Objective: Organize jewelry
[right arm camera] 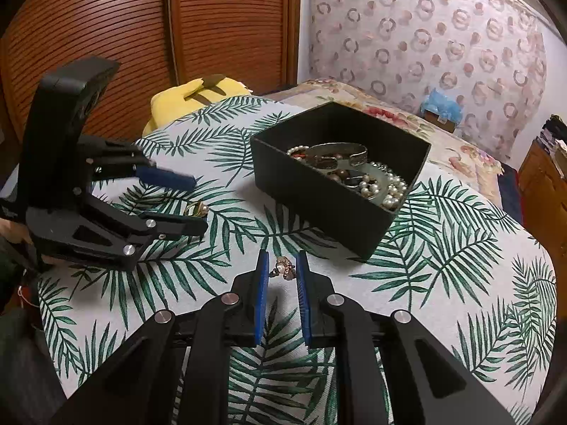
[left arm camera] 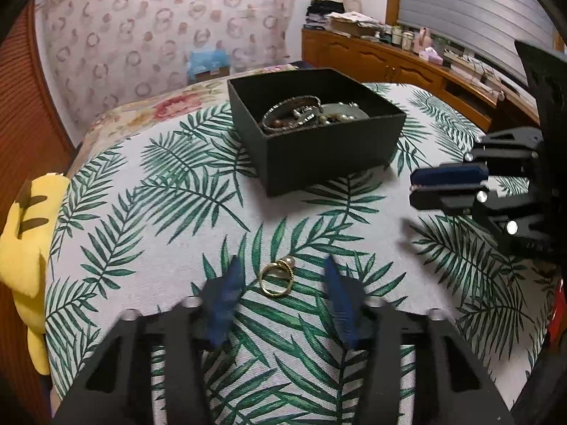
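No readable text, label, brand, number or sign anywhere in either view. Only faint pale marks on the side of the left gripper, too small and blurred to make out.

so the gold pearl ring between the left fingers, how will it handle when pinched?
The gold ring is a thin metal band, so probably rigid and light. It lies flat on the leaf-print cloth, so the pads may skid over it. With the pearl on one side, it may twist in the left gripper.
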Demonstrator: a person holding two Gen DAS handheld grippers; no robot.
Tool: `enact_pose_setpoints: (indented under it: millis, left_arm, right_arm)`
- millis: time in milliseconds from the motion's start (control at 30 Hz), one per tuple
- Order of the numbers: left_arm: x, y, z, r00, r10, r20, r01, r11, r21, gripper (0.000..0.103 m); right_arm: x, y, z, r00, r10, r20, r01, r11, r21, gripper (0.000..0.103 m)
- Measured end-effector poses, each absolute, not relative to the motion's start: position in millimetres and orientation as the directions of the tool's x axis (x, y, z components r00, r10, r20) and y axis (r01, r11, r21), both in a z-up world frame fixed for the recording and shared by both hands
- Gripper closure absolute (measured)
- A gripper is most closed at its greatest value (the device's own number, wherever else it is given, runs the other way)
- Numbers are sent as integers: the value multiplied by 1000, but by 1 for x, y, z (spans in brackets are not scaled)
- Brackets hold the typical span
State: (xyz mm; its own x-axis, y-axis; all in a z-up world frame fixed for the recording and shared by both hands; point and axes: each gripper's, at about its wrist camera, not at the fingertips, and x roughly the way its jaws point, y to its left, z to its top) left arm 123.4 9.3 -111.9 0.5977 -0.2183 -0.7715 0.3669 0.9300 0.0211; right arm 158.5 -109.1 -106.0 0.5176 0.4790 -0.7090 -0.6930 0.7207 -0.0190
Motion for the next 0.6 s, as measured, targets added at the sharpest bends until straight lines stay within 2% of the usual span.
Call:
enact_pose_setpoints:
  millis: [33,133,600]
  left_arm:
    - [123,9,-113,595,-215,-774,369,929,26,74]
    - [121,8,-113,588,-242,-772,385,923,4,84]
    - [127,-2,-77,668,-263,-696,365,931,-1,84]
  right_arm:
    - [158,-109,-105,520,480,-706,-692,721,-20,86]
    - [159,-110,-100,528,485,-697,-691,722,-21,86]
    - [190,-120,-71,605,474,-640,-642,766,-40,86]
